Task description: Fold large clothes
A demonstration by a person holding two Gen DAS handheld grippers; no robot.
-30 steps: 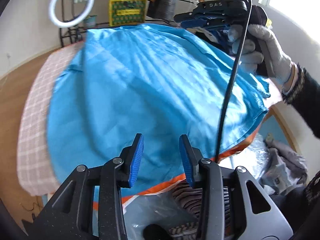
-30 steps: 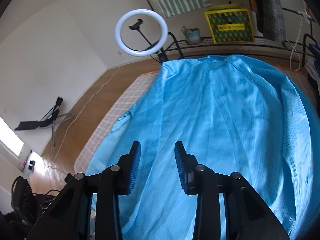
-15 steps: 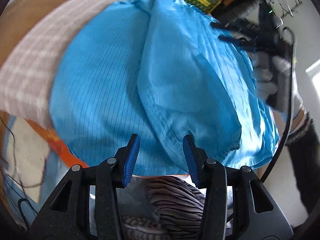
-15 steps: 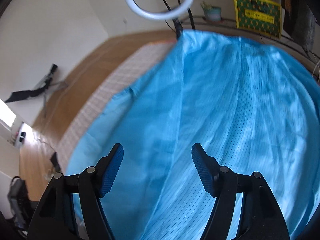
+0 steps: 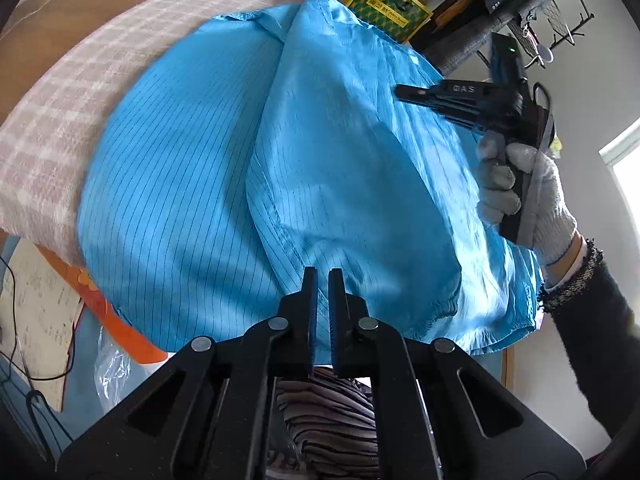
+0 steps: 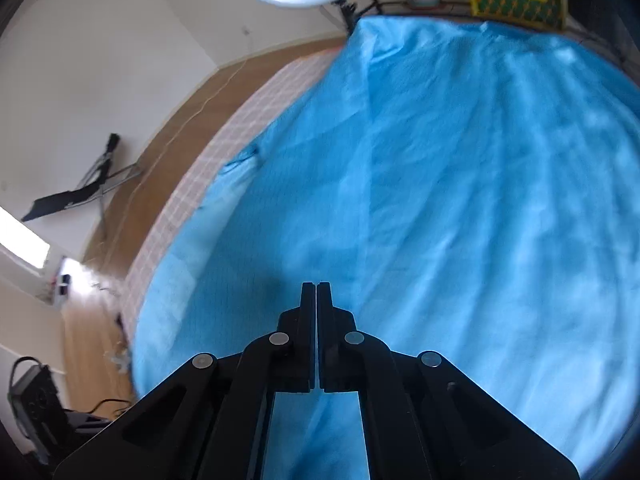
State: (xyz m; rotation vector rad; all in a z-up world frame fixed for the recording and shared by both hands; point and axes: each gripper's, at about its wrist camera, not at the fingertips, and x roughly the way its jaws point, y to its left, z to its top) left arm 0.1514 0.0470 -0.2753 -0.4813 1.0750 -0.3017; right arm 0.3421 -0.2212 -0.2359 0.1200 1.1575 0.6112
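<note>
Both the left gripper and the right gripper are clenched on the blue garment spread over the checked bed cover (its cuffed sleeve already folded across), and thin slippery cloth could slide free if lifted unevenly.

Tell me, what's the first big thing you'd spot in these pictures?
A huge bright blue garment fills the middle of both views, spread over a pink checked cover. At the bottom of the left view the left gripper has its black jaws shut at the hem. At the right edge, a white-gloved hand holds the right gripper over the cloth.
</note>
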